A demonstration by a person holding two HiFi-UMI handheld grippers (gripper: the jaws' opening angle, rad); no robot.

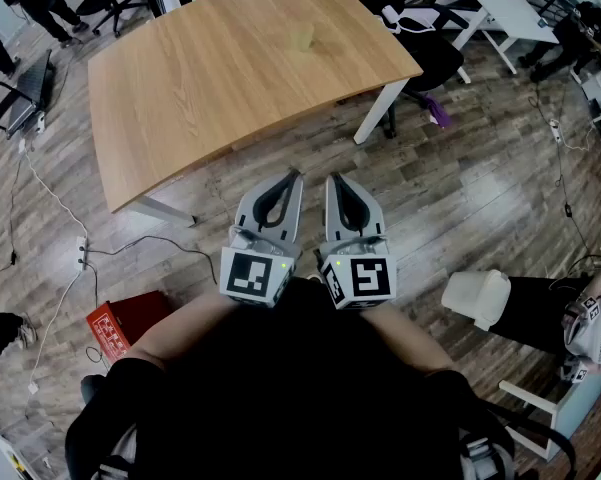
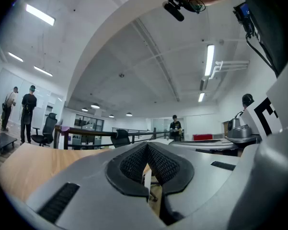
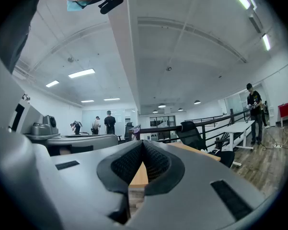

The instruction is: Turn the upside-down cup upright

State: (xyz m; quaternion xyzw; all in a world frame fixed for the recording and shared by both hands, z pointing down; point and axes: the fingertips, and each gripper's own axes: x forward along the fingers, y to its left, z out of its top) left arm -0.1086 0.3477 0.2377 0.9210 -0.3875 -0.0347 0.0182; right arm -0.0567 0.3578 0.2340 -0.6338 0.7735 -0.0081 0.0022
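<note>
Head view, looking steeply down: left hand-held gripper (image 1: 293, 178) and right hand-held gripper (image 1: 334, 180) side by side, tucked in close to the body, over the wooden floor (image 1: 460, 198), short of the near edge of the tabletop (image 1: 180, 88). Both pointing level and straight ahead at that tabletop.

Out there, toward its far side and standing alone: the cup (image 1: 302, 36), small and pale, apparently on end, long axis up and down. Top and bottom impossible to tell apart from here. Well apart from both tools. Nearly dead ahead, lined up with the gap between the two, a shade closer to the left one's line.

Left gripper view: jaws pressed together, tip to tip, nothing between them, only wood grain off to the side. Right gripper view: same story, jaws together, empty, a sliver of tabletop showing through the notch.

Task not begun, by the look of it. Next up, most likely: a long reach forward over the near edge, jaws spread before arrival, then a grip from the side to allow a half turn. Either hand a fair choice, left perhaps with the slight edge.
</note>
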